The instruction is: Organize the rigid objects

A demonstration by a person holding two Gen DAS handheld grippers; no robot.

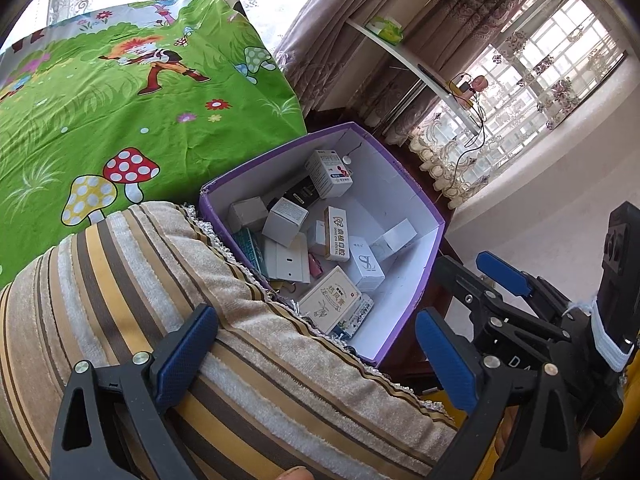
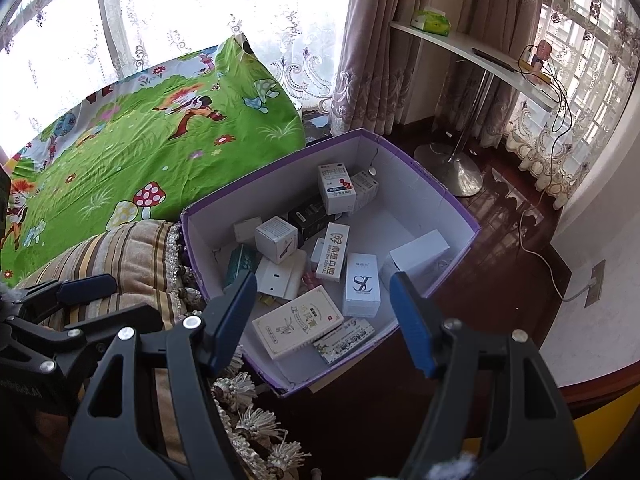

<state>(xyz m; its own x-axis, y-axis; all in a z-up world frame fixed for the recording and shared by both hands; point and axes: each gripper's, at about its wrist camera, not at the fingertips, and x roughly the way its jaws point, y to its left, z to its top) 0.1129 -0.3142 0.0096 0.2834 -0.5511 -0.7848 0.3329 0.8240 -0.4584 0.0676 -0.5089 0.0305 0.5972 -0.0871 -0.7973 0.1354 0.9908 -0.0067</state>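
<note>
A purple box (image 1: 256, 165) (image 2: 272, 160) with a white inside holds several small cartons. Among them are a flat cream carton (image 1: 330, 300) (image 2: 298, 322), a white "SL" carton (image 1: 366, 264) (image 2: 361, 284), a white medicine carton (image 1: 330, 172) (image 2: 336, 188) and a black box (image 1: 300, 192) (image 2: 310, 214). My left gripper (image 1: 316, 356) stands wide open over the striped cushion, left of the box, with nothing between its pads. My right gripper (image 2: 324, 320) hovers open and empty above the box's near edge. It also shows at the right of the left wrist view as the right gripper (image 1: 478, 276).
The striped cushion (image 1: 200, 280) with tassels (image 2: 240, 392) butts against the box's left side. A green cartoon sheet (image 1: 120, 100) lies beyond it. A white shelf on a metal stand (image 2: 460, 46), a trailing cable (image 2: 536, 256), a wall socket (image 2: 594, 284) and dark wood floor (image 2: 500, 220) are to the right.
</note>
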